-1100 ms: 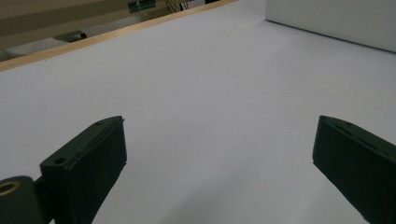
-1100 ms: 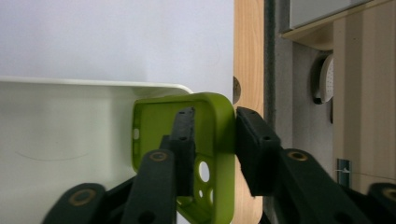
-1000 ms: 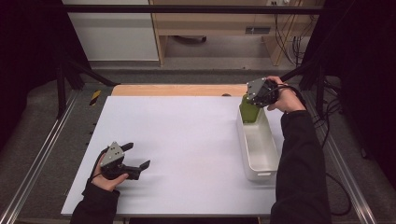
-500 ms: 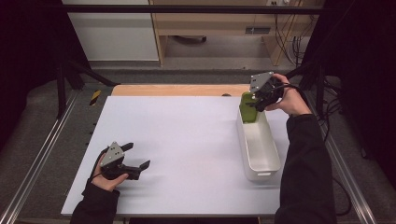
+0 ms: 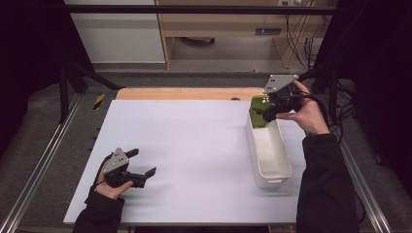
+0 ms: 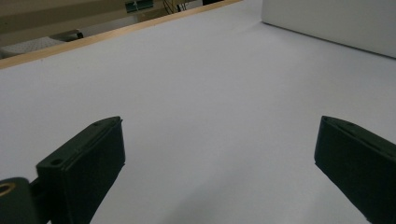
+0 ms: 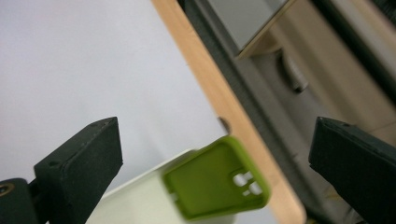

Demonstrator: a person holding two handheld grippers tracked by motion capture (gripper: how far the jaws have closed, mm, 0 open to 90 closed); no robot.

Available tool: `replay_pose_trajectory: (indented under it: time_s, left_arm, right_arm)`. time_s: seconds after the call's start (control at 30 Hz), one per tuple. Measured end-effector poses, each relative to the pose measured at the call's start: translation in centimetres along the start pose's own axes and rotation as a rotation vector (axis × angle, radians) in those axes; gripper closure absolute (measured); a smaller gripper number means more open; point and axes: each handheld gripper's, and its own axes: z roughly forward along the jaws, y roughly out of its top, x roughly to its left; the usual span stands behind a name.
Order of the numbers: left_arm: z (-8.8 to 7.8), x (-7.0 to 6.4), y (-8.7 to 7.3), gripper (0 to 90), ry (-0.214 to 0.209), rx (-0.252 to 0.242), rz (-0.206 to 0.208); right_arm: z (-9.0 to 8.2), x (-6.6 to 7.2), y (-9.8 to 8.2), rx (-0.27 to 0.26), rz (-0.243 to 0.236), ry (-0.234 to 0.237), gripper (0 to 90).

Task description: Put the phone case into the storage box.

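Note:
A flat green piece (image 5: pixel 257 116) with small cut-outs stands on end in the far end of the long white bin (image 5: pixel 272 167). My right gripper (image 5: pixel 268 111) hovers just above and to the right of it. Its jaws have just been opening and stand wide. In the right gripper view the green piece (image 7: pixel 217 179) sits low between the jaws, touched by neither pad, with the bin's wall (image 7: pixel 135 203) beside it. My left gripper (image 5: pixel 143 162) rests near the table's front left, open over bare white tabletop (image 6: pixel 201 84).
The bin lies lengthwise along the right side of the white tabletop (image 5: pixel 184 141). A wooden strip (image 5: pixel 184 93) runs along the table's far edge, and metal rails flank both sides. The bin's side (image 6: pixel 327 18) appears far off in the left gripper view.
My right gripper has opened, let go of the green piece and risen up and to the right of it. The green piece stays in the bin. The left gripper has not moved.

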Motion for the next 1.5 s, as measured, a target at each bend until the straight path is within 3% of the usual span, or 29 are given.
replay_pose_trajectory:
  time_s: [0.1, 0.27, 0.57, 0.7, 0.8, 0.9, 1.13, 1.27, 1.5]
  left_arm:
    - [0.0, 0.0, 0.0, 1.2, -0.002, 0.001, -0.003]
    - [-0.1, 0.0, 0.0, 1.1, -0.003, -0.005, -0.004]
    - [-0.3, 0.0, 0.1, 0.5, -0.006, -0.017, -0.009]
    - [-0.3, 0.1, 0.1, 0.4, -0.009, -0.022, -0.012]
    - [-0.4, 0.1, 0.1, 0.4, -0.012, -0.027, -0.013]
    - [-0.4, 0.1, 0.1, 0.3, -0.014, -0.028, -0.013]
    - [-0.5, 0.0, 0.2, 0.4, -0.019, -0.039, -0.013]
    - [-0.5, 0.0, 0.2, 0.3, -0.021, -0.044, -0.013]
    - [-0.7, 0.0, 0.3, 0.4, -0.024, -0.060, -0.013]
  right_arm:
    - [-0.6, 0.8, -0.1, 0.005, 0.055, 0.001, 1.3]
    - [-1.5, 2.1, -0.9, -0.047, 0.164, -0.001, 0.3]
    - [-3.2, 4.5, -2.5, -0.191, 0.360, -0.035, 0.4]
    - [-3.7, 5.7, -3.4, -0.227, 0.410, -0.057, 0.4]
    - [-4.0, 6.9, -4.4, -0.288, 0.471, -0.063, 0.4]
    - [-4.2, 7.9, -5.3, -0.327, 0.476, -0.056, 0.4]
    - [-4.6, 10.1, -8.4, -0.358, 0.485, -0.035, 0.4]
    - [-4.9, 10.9, -10.2, -0.402, 0.526, -0.020, 0.4]
    - [-5.6, 11.9, -13.1, -0.431, 0.548, -0.022, 0.4]
